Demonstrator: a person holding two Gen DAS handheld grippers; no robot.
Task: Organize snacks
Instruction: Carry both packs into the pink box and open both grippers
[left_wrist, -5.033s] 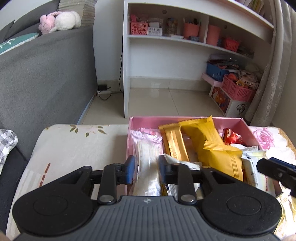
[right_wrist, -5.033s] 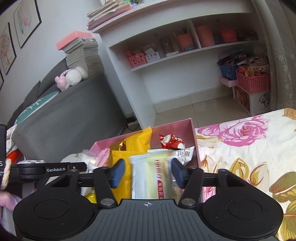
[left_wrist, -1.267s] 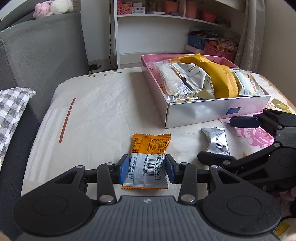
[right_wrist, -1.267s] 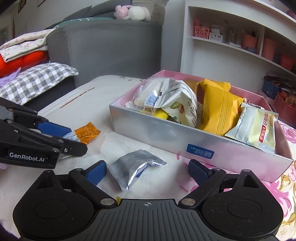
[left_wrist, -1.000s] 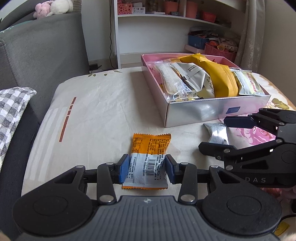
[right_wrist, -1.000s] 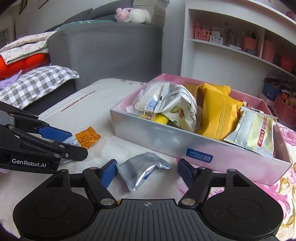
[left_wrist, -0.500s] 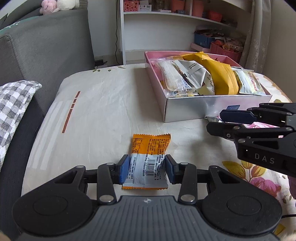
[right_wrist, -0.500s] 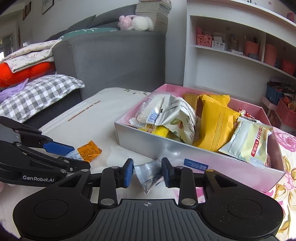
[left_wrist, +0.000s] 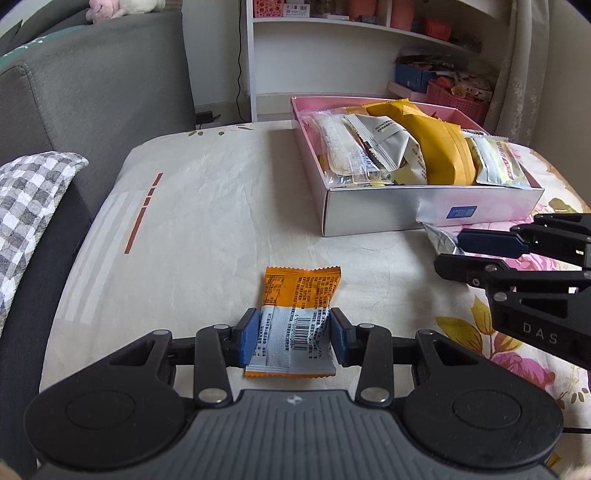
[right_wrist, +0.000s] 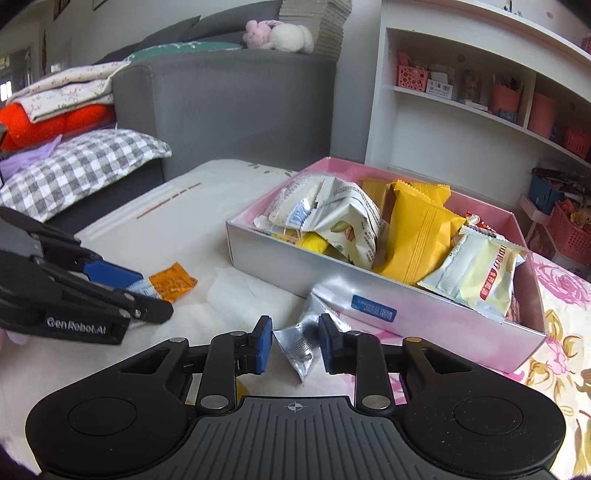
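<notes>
Evidently light and crinkly, the orange packet (left_wrist: 295, 314) sits pinched in the left hand-held gripper (left_wrist: 293, 341), the silver packet (right_wrist: 301, 341) in the right hand-held gripper (right_wrist: 294, 345).

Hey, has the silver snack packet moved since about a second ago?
Yes. The silver packet lay flat on the tablecloth short of the pink box; now the right gripper holds it, raised closer to the box's near wall.

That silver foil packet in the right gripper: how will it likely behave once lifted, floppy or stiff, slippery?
The silver foil packet looks crumpled and creased between the right gripper pads, so probably soft, bending rather than holding shape. Its glossy foil may slip. It appears small and thin, likely light.
</notes>
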